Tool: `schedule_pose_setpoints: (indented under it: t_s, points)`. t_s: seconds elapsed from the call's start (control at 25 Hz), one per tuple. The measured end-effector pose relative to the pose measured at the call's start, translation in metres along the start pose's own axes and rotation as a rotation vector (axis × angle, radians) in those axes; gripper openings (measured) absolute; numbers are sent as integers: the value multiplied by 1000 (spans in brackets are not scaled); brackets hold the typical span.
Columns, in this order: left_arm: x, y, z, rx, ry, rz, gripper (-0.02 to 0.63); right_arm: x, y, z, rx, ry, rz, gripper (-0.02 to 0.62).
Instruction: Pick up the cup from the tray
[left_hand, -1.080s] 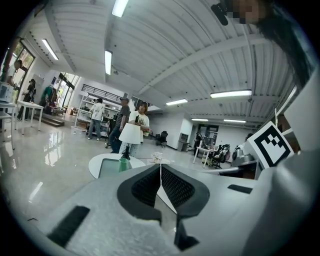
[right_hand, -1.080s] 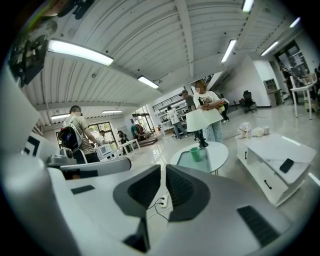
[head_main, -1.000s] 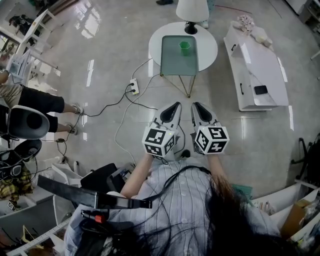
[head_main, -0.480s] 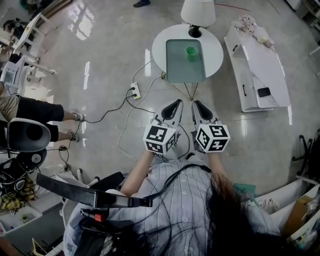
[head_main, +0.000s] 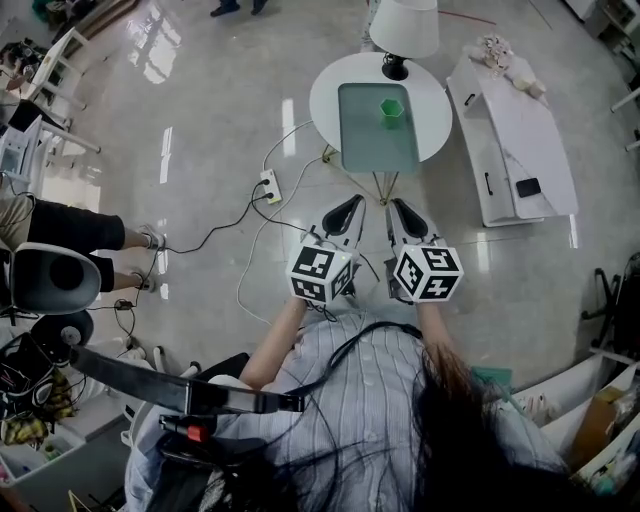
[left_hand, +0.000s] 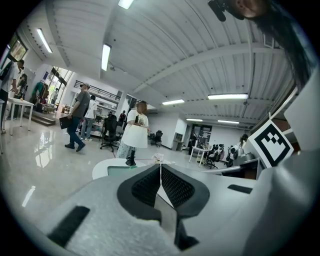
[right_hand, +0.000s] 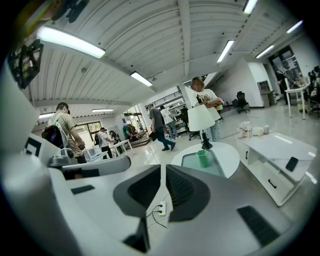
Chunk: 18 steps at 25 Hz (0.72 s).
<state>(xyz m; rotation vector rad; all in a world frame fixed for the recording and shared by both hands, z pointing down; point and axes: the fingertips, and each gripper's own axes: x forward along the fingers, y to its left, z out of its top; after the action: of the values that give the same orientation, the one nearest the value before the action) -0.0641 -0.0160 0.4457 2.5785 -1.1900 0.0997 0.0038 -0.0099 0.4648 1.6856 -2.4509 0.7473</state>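
Note:
A small green cup (head_main: 390, 108) stands upright on a grey-green tray (head_main: 378, 150) that lies on a round white table (head_main: 325, 95). In the right gripper view the cup (right_hand: 202, 158) shows on the tray (right_hand: 189, 161) well beyond the jaws. My left gripper (head_main: 352, 207) and right gripper (head_main: 397, 208) are held side by side close to the person's chest, well short of the table. Both are shut with nothing between the jaws. In the left gripper view my left gripper (left_hand: 160, 167) hides most of the tray.
A white table lamp (head_main: 403, 28) stands at the table's far edge behind the cup. A low white bench (head_main: 512, 140) with a black phone lies to the right. A power strip (head_main: 268, 185) and cables run over the floor left of the table. People stand and walk farther off.
The table with tray and cup has come a little closer and shifted right in the head view. Both grippers keep their place before the chest, still shut.

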Motion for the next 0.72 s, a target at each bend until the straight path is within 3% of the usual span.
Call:
schedule_pose_setpoints:
  t_s: [0.72]
  points:
    - [11, 42, -3, -52, 17, 28, 15, 43, -1, 9, -12, 38, 0, 49]
